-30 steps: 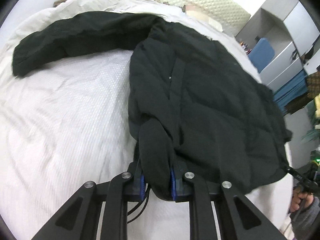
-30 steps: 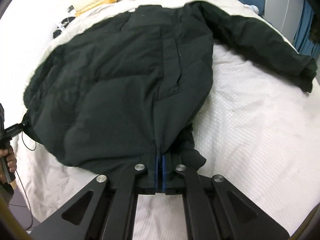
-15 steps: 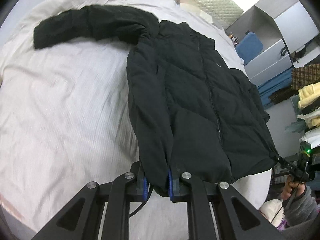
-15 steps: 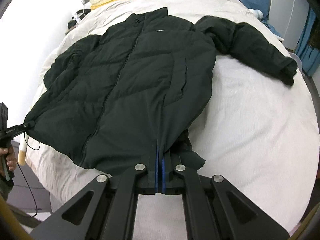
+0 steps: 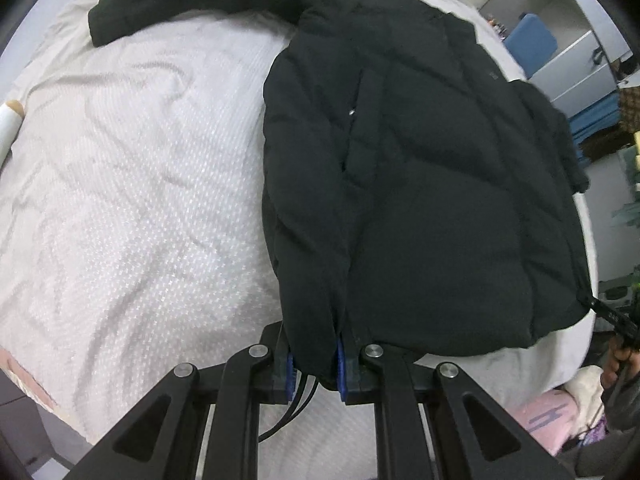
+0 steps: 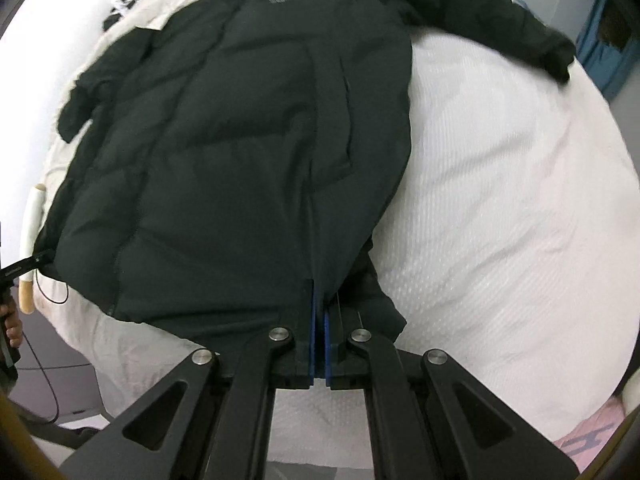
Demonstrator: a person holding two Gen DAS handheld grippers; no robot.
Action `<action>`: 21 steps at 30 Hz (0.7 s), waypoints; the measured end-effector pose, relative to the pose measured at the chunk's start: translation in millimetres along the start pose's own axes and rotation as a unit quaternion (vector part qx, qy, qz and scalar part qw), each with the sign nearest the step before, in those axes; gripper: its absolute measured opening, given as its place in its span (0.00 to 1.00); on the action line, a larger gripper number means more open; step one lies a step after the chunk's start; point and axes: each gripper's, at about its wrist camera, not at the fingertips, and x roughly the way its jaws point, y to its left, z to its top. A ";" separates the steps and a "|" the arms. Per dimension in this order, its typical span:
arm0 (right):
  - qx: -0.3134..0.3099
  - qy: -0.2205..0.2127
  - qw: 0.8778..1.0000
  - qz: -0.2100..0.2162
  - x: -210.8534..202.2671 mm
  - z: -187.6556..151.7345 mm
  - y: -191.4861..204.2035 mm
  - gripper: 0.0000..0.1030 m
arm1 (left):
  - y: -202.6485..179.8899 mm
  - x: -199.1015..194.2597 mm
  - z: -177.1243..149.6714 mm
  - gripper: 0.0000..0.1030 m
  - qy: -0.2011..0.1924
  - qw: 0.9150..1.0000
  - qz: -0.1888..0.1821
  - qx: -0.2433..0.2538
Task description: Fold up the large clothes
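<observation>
A large black puffer jacket (image 5: 420,168) lies front up on a white bed, collar far from me, also in the right wrist view (image 6: 248,152). My left gripper (image 5: 314,364) is shut on the jacket's hem at its left corner. My right gripper (image 6: 319,344) is shut on the hem at the jacket's right corner. One sleeve (image 5: 192,4) stretches out to the far left on the bed. The other sleeve (image 6: 504,28) stretches to the far right in the right wrist view. The hem hangs near the bed's front edge.
The white textured bedsheet (image 5: 132,208) covers the bed. A rolled white object (image 5: 10,124) lies at the bed's left edge. Grey cabinets and a blue chair (image 5: 532,42) stand at the far right. A pink cloth (image 5: 548,420) lies below the bed's right corner.
Both grippers have come down and closer to the bed with the hem still held. The jacket now lies flatter and fills more of both views.
</observation>
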 end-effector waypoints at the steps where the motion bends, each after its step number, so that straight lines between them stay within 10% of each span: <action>1: 0.001 0.002 1.000 -0.004 6.3 -3.3 1.4 0.02 | 0.0 7.4 -0.7 0.14 0.002 1.000 0.008 0.001; 14: 0.097 0.042 0.993 -0.044 63.0 4.6 -15.0 0.01 | -29.9 37.5 22.5 0.23 0.024 0.999 0.046 -0.007; 21: 0.177 0.039 0.982 -0.055 27.6 17.5 -23.9 0.03 | -55.1 -11.1 29.2 0.58 0.022 0.997 0.067 -0.013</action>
